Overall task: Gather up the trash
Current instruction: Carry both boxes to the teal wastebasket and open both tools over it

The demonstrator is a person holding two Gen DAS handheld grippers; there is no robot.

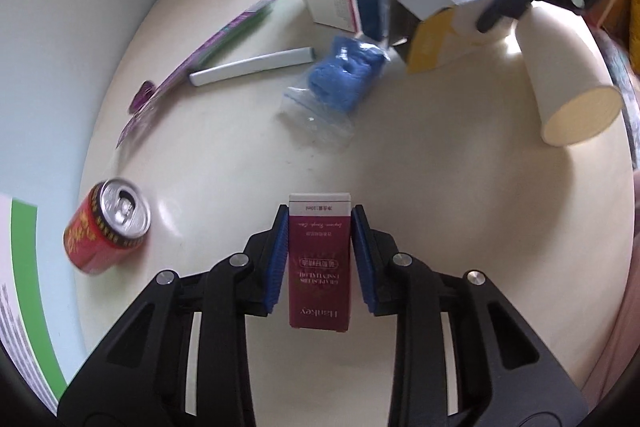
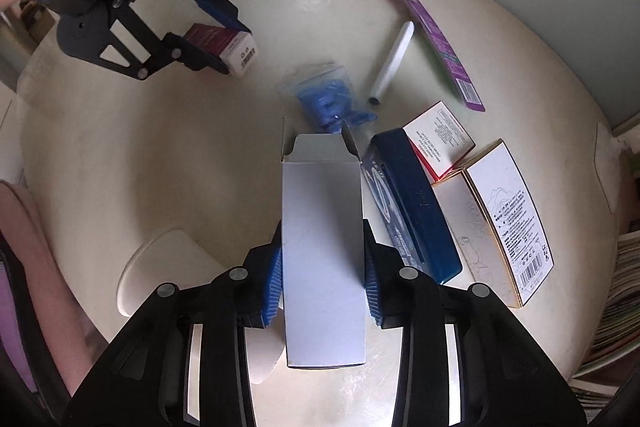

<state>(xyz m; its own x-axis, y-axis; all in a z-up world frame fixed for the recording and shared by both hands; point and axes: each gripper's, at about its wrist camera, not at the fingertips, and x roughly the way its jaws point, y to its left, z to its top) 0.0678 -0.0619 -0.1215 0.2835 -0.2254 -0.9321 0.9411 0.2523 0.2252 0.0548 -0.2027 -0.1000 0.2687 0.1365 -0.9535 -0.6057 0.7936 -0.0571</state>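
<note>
The left claw (image 1: 320, 255) was clamped on a small maroon carton (image 1: 319, 263), its blue pads pressed to both sides and the carton lifted clear of the round cream desk (image 1: 440, 187). The right claw (image 2: 323, 283) gripped an open grey carton (image 2: 323, 251) the same way. A red can (image 1: 107, 225), a bagged blue bundle (image 1: 340, 79), a white paper cup (image 1: 568, 71) and a navy box (image 2: 416, 203) lay on the desk.

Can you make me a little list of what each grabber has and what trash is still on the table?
left gripper: shut on maroon box
right gripper: shut on grey box, top flap open
table: round, cream
still lying there: red can, paper cup, blue bag, white pen, purple packet, navy box
</note>
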